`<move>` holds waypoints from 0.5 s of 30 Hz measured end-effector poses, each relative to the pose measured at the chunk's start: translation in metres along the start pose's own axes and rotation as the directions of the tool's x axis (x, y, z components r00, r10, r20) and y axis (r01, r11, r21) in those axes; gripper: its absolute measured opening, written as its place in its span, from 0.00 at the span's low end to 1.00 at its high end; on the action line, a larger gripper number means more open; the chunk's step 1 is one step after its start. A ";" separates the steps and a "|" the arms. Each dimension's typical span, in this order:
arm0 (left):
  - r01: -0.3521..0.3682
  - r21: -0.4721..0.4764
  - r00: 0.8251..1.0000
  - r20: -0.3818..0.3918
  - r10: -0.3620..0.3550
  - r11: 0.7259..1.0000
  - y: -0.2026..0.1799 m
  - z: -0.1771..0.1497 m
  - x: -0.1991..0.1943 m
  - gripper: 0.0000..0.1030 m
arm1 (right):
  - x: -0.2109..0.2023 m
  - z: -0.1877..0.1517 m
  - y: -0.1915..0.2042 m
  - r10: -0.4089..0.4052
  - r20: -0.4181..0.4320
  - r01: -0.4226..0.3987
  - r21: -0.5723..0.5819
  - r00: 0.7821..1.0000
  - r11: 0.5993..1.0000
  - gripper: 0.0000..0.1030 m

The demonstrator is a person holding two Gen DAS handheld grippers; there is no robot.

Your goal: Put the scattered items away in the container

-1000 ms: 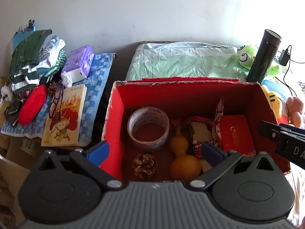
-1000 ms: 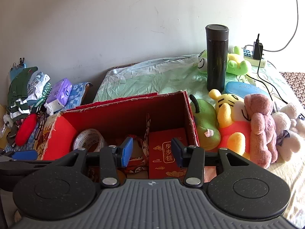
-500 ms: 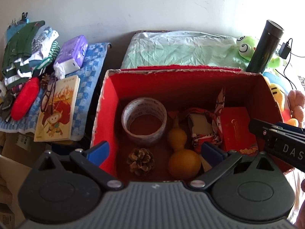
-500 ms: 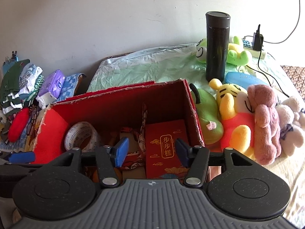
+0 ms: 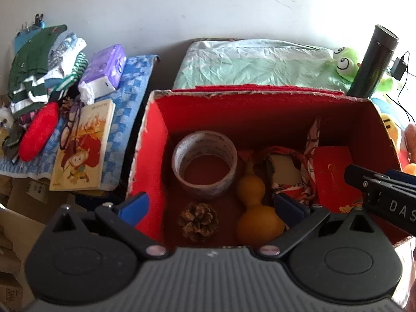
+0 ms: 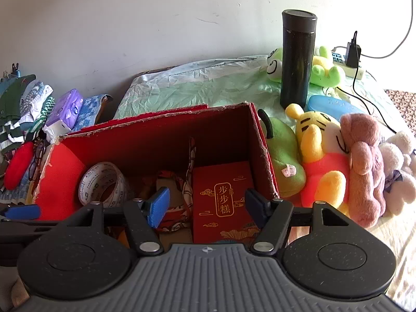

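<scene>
A red cardboard box (image 5: 152,140) (image 6: 223,127) stands open before both grippers. Inside lie a tape roll (image 5: 205,165) (image 6: 102,183), a pine cone (image 5: 198,221), a yellow gourd (image 5: 256,213), a patterned cloth bundle (image 5: 286,174) (image 6: 179,189) and a red packet (image 5: 335,176) (image 6: 223,202). My left gripper (image 5: 212,206) is open and empty above the box's near left part. My right gripper (image 6: 206,204) is open and empty above the red packet; its side shows in the left wrist view (image 5: 384,195).
Left of the box, a blue checked cloth (image 5: 130,83) holds a picture book (image 5: 83,145), glasses, a red pouch (image 5: 39,135), a purple tissue pack (image 5: 104,72) and folded clothes (image 5: 33,62). Right of it lie plush toys (image 6: 327,153), a black flask (image 6: 297,57) and a charger cable.
Both grippers have moved slightly closer over the box, and the right gripper's jaws have opened a little wider. The items in the box have not moved.
</scene>
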State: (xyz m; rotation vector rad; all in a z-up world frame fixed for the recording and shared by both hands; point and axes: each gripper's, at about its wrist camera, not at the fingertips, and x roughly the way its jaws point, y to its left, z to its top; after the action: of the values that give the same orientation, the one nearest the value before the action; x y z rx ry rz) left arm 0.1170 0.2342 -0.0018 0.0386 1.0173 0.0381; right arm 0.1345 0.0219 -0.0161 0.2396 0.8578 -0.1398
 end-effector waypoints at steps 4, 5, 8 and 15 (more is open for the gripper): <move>-0.003 -0.017 1.000 0.007 0.003 1.000 0.003 0.000 0.000 0.99 | 0.002 0.000 0.002 -0.004 -0.006 0.004 -0.008 1.000 1.000 0.68; -0.005 -0.020 1.000 0.009 0.005 1.000 0.004 -0.001 0.000 0.99 | 0.003 0.000 0.003 -0.013 -0.008 0.013 -0.014 1.000 1.000 0.70; -0.006 -0.029 1.000 0.009 0.006 1.000 0.006 -0.002 0.001 0.99 | 0.003 0.001 0.009 -0.044 -0.014 0.043 -0.038 0.999 0.998 0.71; -0.023 -0.030 0.999 0.022 0.024 0.999 0.004 -0.004 0.002 0.99 | 0.000 0.001 0.012 -0.078 0.009 0.078 -0.056 0.997 0.995 0.73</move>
State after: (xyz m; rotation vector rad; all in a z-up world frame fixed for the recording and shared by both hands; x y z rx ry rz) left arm 0.1147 0.2388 -0.0054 0.0240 0.9936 0.0738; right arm 0.1376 0.0337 -0.0134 0.1531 0.8632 -0.1892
